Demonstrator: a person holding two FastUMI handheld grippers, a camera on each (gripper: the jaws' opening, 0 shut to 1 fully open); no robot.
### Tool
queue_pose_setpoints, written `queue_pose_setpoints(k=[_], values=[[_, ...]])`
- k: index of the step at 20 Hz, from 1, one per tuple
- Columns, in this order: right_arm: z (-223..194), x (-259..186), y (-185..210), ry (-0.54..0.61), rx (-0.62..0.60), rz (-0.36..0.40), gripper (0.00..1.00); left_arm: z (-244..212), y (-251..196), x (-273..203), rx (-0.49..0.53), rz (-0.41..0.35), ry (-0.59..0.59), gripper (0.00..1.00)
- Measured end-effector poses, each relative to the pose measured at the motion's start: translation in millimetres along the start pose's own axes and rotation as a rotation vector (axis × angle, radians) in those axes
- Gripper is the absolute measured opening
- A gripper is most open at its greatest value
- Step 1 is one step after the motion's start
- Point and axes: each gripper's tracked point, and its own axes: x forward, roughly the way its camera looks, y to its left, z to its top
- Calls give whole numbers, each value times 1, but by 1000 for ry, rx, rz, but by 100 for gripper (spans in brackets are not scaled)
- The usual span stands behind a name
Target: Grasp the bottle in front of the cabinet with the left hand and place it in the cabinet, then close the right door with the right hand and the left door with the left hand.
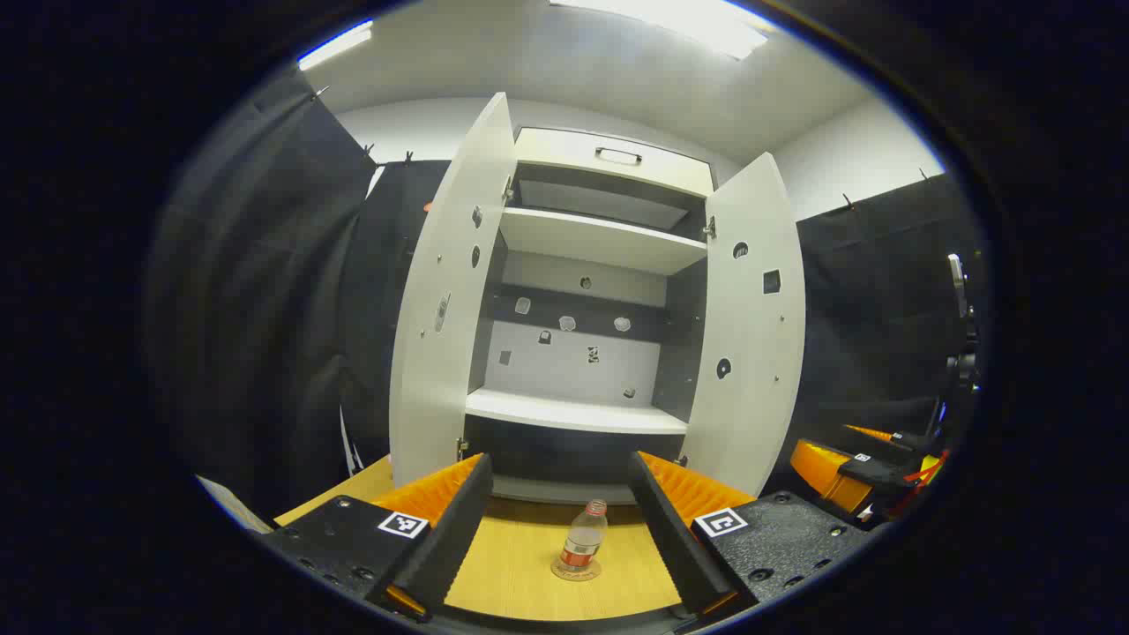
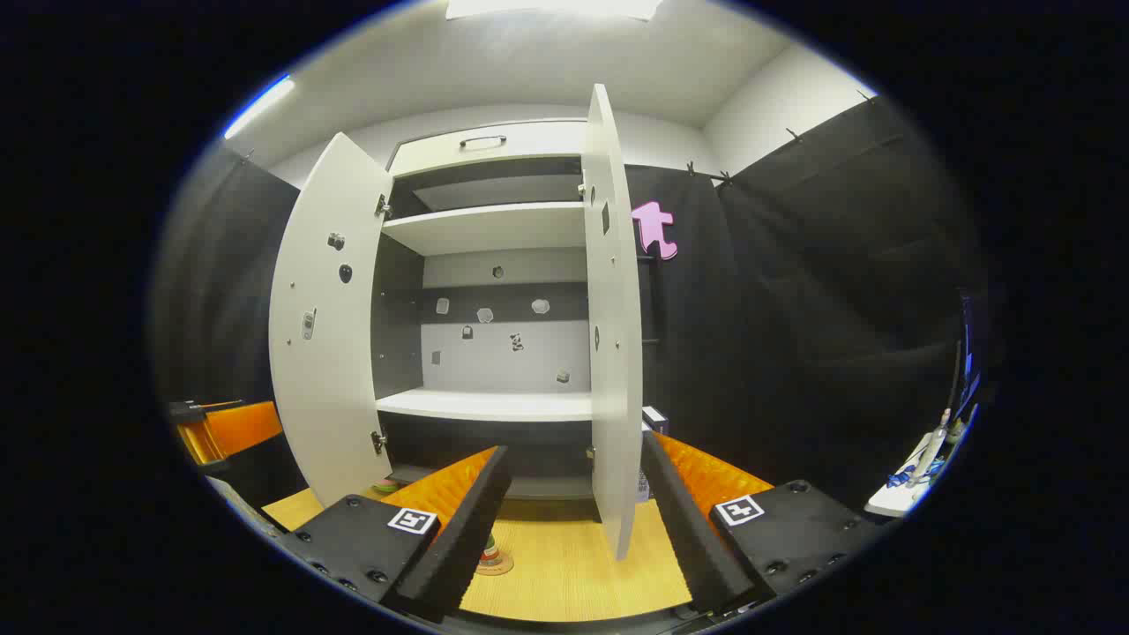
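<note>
A small clear bottle with a red cap and red label stands upright on a round coaster on the wooden table, in front of the white cabinet. Both cabinet doors stand open: the left door and the right door. My left gripper is open, and the bottle stands a little ahead, between its fingers. My right gripper is open too, facing the right door almost edge-on. Its left finger hides most of the bottle. The left door swings wide.
A drawer with a metal handle tops the cabinet. Small stickers dot its back wall. Black cloth walls close in on both sides. A small box sits behind the right door, and a white thing with cables lies far right.
</note>
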Motion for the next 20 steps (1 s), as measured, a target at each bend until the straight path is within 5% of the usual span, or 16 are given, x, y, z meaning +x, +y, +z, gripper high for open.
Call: queue_pose_setpoints(k=[3, 4, 20], values=[[3, -2, -2, -5, 8, -10, 89, 7, 1, 11, 3, 4, -2, 95], [5, -3, -6, -8, 6, -16, 98, 7, -1, 13, 1, -3, 10, 92], [10, 2, -14, 15, 3, 8, 98, 17, 19, 12, 11, 74, 0, 96]])
